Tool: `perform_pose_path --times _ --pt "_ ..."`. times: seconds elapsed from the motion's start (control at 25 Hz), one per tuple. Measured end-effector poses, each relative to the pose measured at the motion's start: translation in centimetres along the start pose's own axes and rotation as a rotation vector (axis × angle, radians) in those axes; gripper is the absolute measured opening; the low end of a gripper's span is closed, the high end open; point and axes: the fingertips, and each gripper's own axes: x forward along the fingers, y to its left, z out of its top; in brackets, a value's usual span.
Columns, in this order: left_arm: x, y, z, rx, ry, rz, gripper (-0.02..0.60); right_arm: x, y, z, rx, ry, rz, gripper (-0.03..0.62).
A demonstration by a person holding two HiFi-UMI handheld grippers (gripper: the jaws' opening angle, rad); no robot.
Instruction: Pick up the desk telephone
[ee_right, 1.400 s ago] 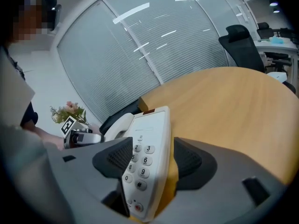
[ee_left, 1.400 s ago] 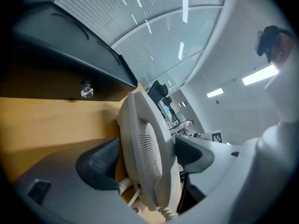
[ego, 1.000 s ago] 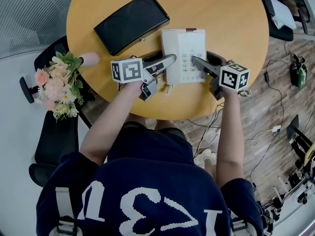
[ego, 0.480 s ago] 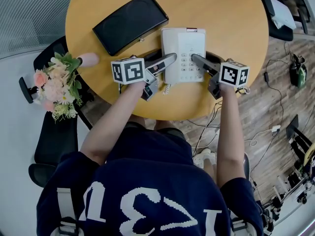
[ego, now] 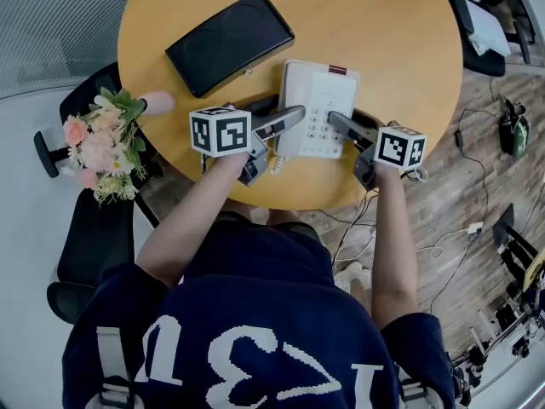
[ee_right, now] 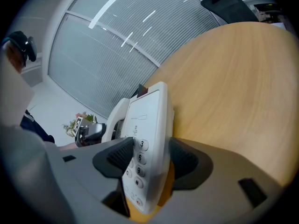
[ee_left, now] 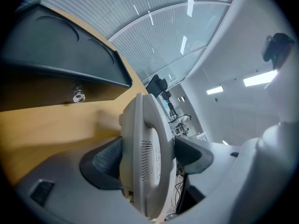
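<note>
- The desk telephone (ego: 319,96) isn't sitting where it was a second ago. It was square-on before; now it's skewed, far end swung right, and the whole body has come a bit nearer, towards the near edge of the tabletop (ego: 400,49).
- My read is that the lift has started. From the right gripper view the keypad side (ee_right: 147,125) looks tipped up off the wood, but I can't say for sure that it's fully clear.
- The left gripper (ego: 285,119) is clamped on the handset side. In its own view the fingers (ee_left: 105,162) squeeze the handset and cradle edge (ee_left: 145,153) from both sides.
- The right gripper (ego: 339,124) is clamped on the keypad edge, with its fingers (ee_right: 122,158) closed right by the 3 and 6 keys.
- Both grippers have come nearer together with the phone, so the two-sided pinch seems to be holding.
- My worry is that the handset is only resting in its cradle, so an uneven raise could pop it loose.
- The black case (ego: 230,41) at the far left hasn't budged, and neither has the bouquet (ego: 102,143) off the left edge.
</note>
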Motion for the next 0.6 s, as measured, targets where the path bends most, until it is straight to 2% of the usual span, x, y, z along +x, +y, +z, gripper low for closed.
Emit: perform_pose_path --times 0.16,0.6 --pt "-0.8 -0.5 0.1 -0.018 0.006 0.001 0.35 -0.6 1.2 0.1 0.004 0.0 -0.003 0.256" --pt "-4.2 -4.8 0.6 0.02 0.044 -0.031 0.35 -2.7 6.2 -0.1 -0.008 0.009 0.0 0.256"
